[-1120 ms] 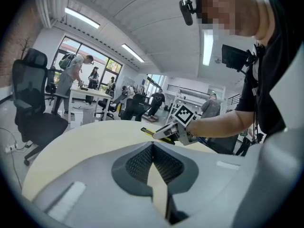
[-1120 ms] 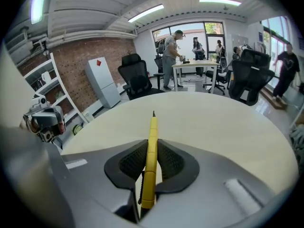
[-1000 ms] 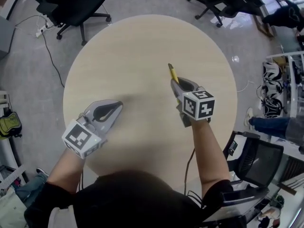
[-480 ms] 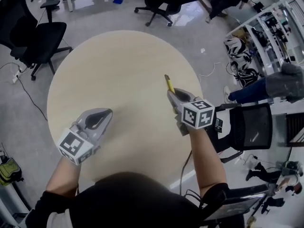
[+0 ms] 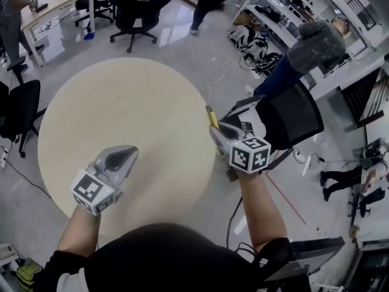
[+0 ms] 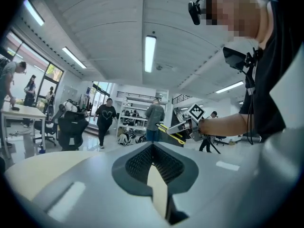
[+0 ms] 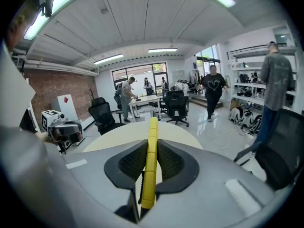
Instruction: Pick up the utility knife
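Carrying the utility knife (image 5: 212, 118), clamped in the right gripper (image 5: 217, 129), from mid-bench (image 5: 121, 114) out to its edge; left gripper (image 5: 124, 154) closed, empty; pickup judged complete.

The utility knife (image 7: 151, 160) is slim and yellow with a segmented spine. It stands on edge, clamped between the pads of the right hand-held gripper (image 5: 219, 128). Its tip juts forward, and it is held in the air, clear of the desk (image 5: 121, 114).
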Tool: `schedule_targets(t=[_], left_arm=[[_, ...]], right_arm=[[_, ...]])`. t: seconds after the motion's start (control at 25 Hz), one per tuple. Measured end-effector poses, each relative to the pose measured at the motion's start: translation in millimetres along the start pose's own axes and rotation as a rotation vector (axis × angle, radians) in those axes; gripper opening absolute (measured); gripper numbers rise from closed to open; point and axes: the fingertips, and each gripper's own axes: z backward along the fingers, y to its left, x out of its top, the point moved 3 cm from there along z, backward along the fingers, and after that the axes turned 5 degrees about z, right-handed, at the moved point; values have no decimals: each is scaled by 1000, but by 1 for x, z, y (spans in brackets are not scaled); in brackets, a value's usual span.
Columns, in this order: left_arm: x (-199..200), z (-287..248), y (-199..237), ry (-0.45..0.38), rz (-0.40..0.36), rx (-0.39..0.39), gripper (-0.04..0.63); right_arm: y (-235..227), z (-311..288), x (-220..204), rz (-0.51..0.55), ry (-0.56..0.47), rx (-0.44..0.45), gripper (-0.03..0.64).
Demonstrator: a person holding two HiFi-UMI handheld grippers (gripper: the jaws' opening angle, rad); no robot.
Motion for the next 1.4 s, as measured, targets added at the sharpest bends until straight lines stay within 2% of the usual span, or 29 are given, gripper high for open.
schedule_targets(t=[0.32, 0.44, 0.8, 0.96, 1.12, 1.28, 1.4], left_arm=[[18, -55, -161, 17, -67, -240, 0], [22, -70, -230, -3, -91, -336, 0], [18, -109, -409, 6, -65, -634, 0], [15, -128, -470, 24, -94, -790, 0], [9, -133, -522, 56, -120, -902, 0], [12, -145, -560, 73, -145, -1045, 0], [9, -146, -574, 93, -145, -1105, 0]], right_arm=[[-38, 213, -62, -97, -94, -209, 72], [-42, 297, -88, -127, -122, -286, 72], [-20, 506, -162, -201, -220, -501, 72], [-1, 582, -194, -241, -288, -619, 72], [31, 645, -222, -280, -373, -699, 72], [59, 693, -234, -314, -517, -786, 72], [83, 717, -244, -329, -612, -831, 72]])
